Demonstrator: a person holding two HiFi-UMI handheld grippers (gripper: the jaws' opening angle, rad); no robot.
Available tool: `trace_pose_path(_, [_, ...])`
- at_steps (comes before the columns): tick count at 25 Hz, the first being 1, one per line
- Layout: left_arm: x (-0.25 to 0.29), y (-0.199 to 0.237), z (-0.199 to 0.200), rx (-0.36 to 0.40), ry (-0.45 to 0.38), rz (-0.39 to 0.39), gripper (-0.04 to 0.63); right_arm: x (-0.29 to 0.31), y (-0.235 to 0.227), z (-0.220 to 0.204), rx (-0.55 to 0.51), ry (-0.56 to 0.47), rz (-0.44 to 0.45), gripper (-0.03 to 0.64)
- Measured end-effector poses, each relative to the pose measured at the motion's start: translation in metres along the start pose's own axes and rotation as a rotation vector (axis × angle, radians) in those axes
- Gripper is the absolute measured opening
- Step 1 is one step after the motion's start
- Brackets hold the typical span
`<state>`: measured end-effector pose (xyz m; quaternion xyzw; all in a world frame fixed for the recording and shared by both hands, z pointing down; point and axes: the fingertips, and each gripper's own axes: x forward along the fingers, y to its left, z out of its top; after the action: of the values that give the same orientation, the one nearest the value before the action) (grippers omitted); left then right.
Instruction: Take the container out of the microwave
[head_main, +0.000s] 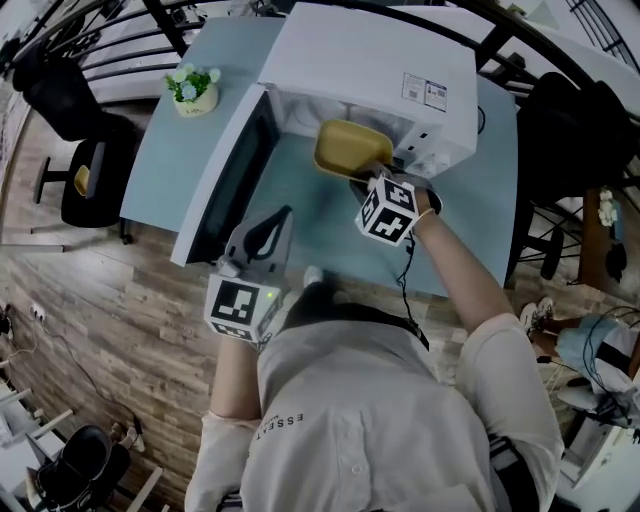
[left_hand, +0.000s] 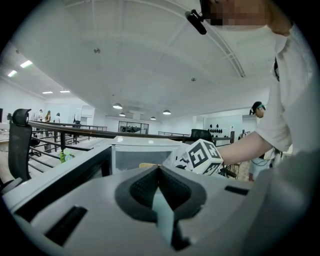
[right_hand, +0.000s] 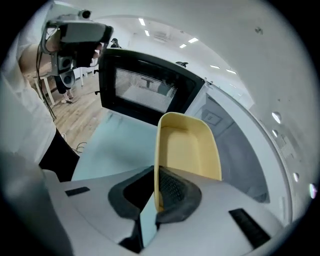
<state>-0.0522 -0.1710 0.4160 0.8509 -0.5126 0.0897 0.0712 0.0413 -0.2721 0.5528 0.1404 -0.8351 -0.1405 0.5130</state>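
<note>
Right, the right claw (right_hand: 157, 176) is pinched tight on the near wall of the yellow container (right_hand: 187, 150), the thin rim clamped from both sides and nothing else in the grip; the container juts straight ahead of the claw, looks empty, and hangs at the mouth of the microwave (head_main: 370, 60), more out than in by my reckoning; the worry is that one-wall pinch: all the weight sits beyond the claw, so a quick swing could let the container pivot or slip free, and a soft wall could buckle under the squeeze; a low far end could also clip the sill of the cavity just ahead; to the claw's left stands the open door (right_hand: 145, 90), swung wide and boxing in that side, so the clear way out looks to be back and over the bare table (head_main: 330, 235) below the claw; the microwave's control side hems in the right; behind and left of it, well apart, the left claw (left_hand: 159, 170) is pressed together on nothing, hovering by the door's outer edge; a cable (head_main: 404, 275) trails behind the right claw and might snag; far off past the door, a small plant pot (head_main: 194, 88) sits on the table corner, out of harm's way, with a black chair (head_main: 85, 150) beyond the table edge.
</note>
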Motion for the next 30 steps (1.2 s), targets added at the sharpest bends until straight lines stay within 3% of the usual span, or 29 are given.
trace_pose_path(7, [-0.021,-0.029,0.004,0.021,-0.007,0.010,0.002,-0.062,0.039,0.009,0.098,-0.151,-0.031,0.028])
trace_pose_path(13, [-0.031,-0.044,0.005,0.036,-0.016,0.013,0.002,-0.122,0.052,0.019,0.240,-0.303,-0.118,0.028])
trace_pose_path(17, [-0.027,-0.048,0.013,0.065,-0.016,-0.026,0.002,-0.155,0.048,0.027,0.355,-0.413,-0.184,0.028])
trace_pose_path(24, [-0.019,-0.038,0.040,0.133,-0.052,-0.123,0.002,-0.203,0.025,0.041,0.557,-0.600,-0.361,0.028])
trace_pose_path(30, [-0.017,-0.022,0.053,0.164,-0.073,-0.174,0.002,-0.228,0.016,0.044,0.647,-0.668,-0.509,0.028])
